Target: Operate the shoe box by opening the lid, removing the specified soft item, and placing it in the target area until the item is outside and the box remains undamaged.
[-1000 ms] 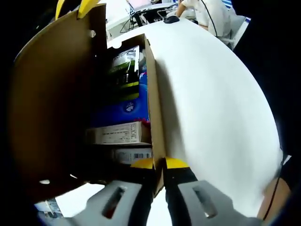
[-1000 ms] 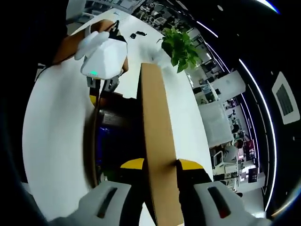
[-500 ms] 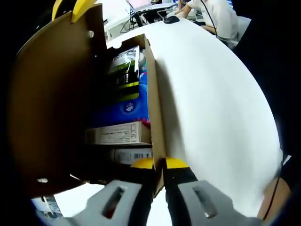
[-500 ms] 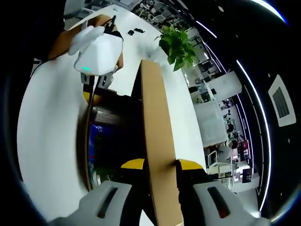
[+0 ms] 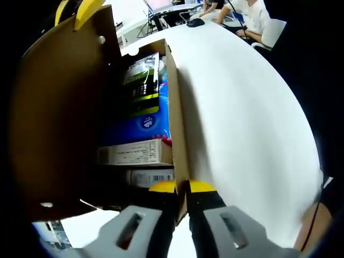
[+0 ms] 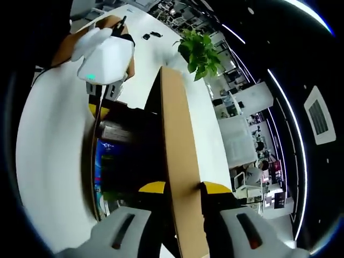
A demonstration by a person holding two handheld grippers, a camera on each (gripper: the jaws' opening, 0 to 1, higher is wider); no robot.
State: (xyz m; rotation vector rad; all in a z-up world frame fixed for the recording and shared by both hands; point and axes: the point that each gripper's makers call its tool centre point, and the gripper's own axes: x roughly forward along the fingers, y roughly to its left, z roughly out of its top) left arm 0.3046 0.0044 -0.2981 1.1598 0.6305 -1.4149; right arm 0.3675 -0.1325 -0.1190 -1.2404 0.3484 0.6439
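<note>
The brown cardboard shoe box (image 5: pixel 177 123) lies on a white table, its lid (image 5: pixel 59 118) raised on the left. My left gripper (image 5: pixel 181 187) is shut on the box's side wall. Inside lie a blue soft pack (image 5: pixel 142 122), a green and black carton (image 5: pixel 141 80) and two white cartons (image 5: pixel 134 153). The yellow tips of my right gripper (image 5: pixel 80 9) hold the lid's far edge. In the right gripper view, my right gripper (image 6: pixel 181 188) is shut on the lid (image 6: pixel 174 140), seen edge-on. The left gripper (image 6: pixel 98 111) grips the box's far wall, and the blue pack (image 6: pixel 105 161) shows in the dark interior.
The white table (image 5: pixel 242 107) stretches wide to the right of the box. A person sits at its far end (image 5: pixel 252 13) beside a dark mouse (image 5: pixel 196 22). A potted green plant (image 6: pixel 200 51) stands beyond the lid, with office desks behind it.
The lid has swung slightly further open. The right gripper view has shifted with it, so more of the box's inside shows. The left gripper has stayed clamped on the wall.
</note>
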